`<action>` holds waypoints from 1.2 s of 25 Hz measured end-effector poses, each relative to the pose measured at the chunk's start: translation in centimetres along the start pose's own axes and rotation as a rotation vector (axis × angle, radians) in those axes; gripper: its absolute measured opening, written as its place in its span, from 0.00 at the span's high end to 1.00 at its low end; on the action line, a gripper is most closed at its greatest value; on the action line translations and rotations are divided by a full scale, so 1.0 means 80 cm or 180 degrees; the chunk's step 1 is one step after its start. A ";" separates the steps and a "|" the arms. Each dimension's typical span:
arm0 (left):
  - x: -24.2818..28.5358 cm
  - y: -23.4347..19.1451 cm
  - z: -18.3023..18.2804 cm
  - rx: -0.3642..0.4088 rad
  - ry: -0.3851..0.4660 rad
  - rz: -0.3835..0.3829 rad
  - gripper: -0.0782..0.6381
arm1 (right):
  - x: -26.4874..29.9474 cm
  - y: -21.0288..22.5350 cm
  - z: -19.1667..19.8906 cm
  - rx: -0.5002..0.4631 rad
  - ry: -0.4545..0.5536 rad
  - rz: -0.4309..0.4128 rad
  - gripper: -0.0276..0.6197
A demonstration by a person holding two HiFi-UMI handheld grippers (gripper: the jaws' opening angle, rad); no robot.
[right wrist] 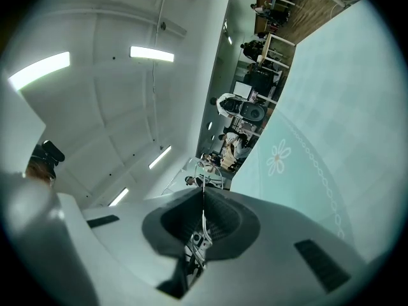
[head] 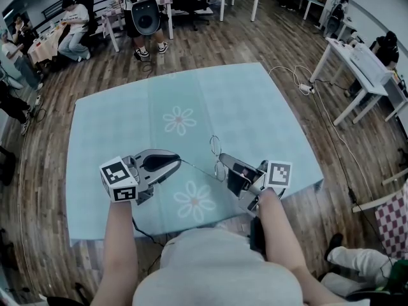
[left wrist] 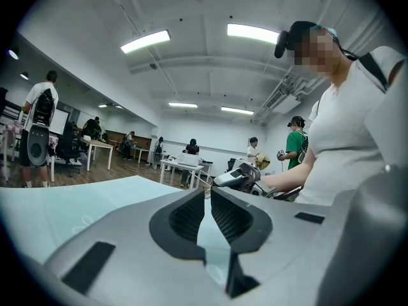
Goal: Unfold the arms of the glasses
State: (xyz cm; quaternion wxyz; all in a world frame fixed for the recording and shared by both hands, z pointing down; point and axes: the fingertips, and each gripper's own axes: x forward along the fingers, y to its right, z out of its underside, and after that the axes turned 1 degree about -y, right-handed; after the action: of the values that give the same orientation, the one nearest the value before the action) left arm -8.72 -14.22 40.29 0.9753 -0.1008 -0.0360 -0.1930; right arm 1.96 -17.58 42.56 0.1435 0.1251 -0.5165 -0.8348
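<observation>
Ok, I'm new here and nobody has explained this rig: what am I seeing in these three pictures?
There is no robot here. A person holds a two-jaw gripper in each hand, and the cube with square markers on each is part of the tool. The head view comes from a camera on the person's head, looking down at a table under a pale blue cloth printed with daisies. The other two pictures come from cameras that ride on the grippers and look along their jaws. The right gripper is shut on the frame of a pair of wire glasses. The left gripper is shut on the tip of one thin arm, which stretches away from the frame.
</observation>
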 end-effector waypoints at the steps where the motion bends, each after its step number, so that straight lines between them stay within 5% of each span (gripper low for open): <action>1: -0.003 0.002 0.001 -0.0002 -0.0009 0.0004 0.84 | 0.000 0.000 0.000 0.0020 0.0025 -0.0003 0.94; 25: -0.020 0.038 0.032 -0.0031 -0.0129 0.0002 0.84 | -0.016 0.018 -0.027 0.0158 0.0505 0.0187 0.94; 30: -0.019 0.037 0.038 -0.0023 -0.0158 -0.0150 0.84 | -0.013 0.017 -0.026 0.0212 0.0464 0.0143 0.94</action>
State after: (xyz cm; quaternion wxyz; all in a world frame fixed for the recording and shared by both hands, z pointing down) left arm -9.09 -10.37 42.56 0.9690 -0.1082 -0.0618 -0.2135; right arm 3.83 -19.52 42.98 0.1952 0.1786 -0.5349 -0.8024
